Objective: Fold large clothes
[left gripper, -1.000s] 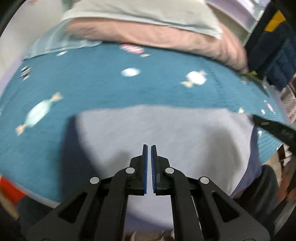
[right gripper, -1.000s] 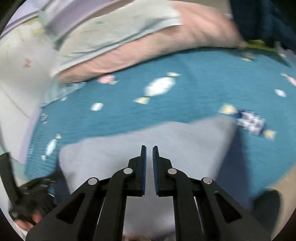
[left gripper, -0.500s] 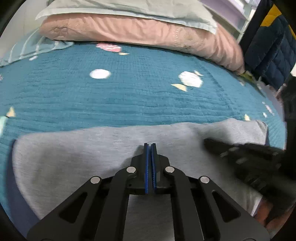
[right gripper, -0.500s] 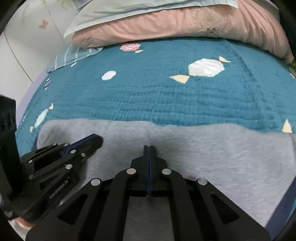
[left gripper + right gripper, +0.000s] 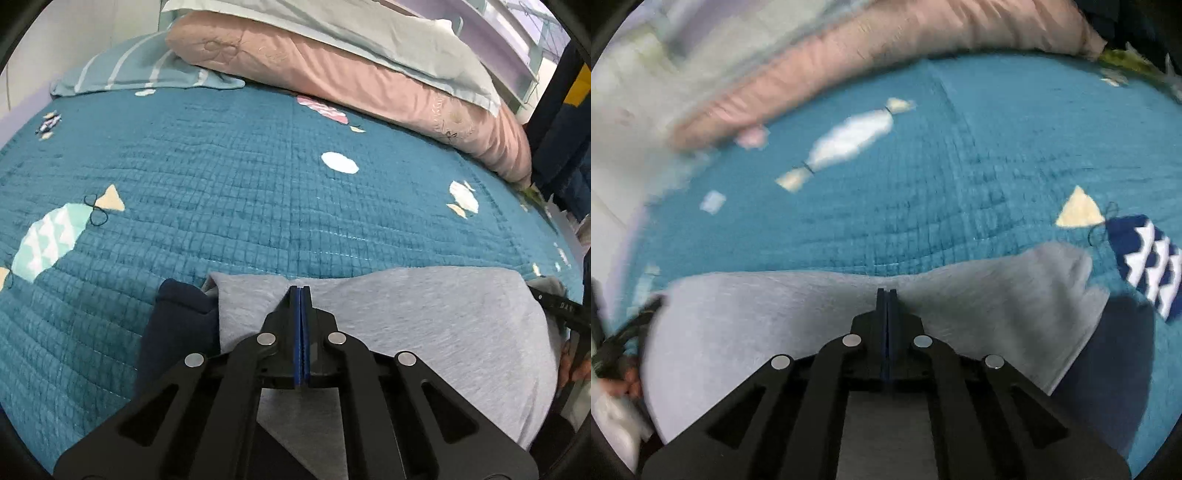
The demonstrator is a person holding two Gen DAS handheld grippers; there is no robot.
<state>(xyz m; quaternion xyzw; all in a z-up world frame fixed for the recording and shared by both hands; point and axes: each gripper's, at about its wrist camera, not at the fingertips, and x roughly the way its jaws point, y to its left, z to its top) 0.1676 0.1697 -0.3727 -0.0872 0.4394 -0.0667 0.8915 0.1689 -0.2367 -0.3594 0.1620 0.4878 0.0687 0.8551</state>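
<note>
A large grey garment (image 5: 424, 325) lies across the near part of a teal bedspread (image 5: 258, 184). A navy part (image 5: 173, 317) of it shows at its left end. My left gripper (image 5: 300, 290) is shut on the garment's far edge, and the cloth puckers up around the tips. The right wrist view is blurred. There my right gripper (image 5: 887, 291) is shut on the same grey garment (image 5: 775, 317) at its far edge, with a navy part (image 5: 1108, 354) at the right end. The right gripper's finger (image 5: 557, 308) pokes in at the left wrist view's right edge.
A pink pillow (image 5: 369, 85) under a pale one, and a striped pillow (image 5: 140, 70), line the bed's far side. Dark clothes (image 5: 565, 147) hang at the right. Candy-shaped patches dot the bedspread (image 5: 960, 184), which stretches bare beyond the garment.
Both grippers have sunk toward the bed with the cloth. Its far edge, earlier well beyond the tips, now sits at them. Navy parts now show at both ends. The jaws' small gaps have closed.
</note>
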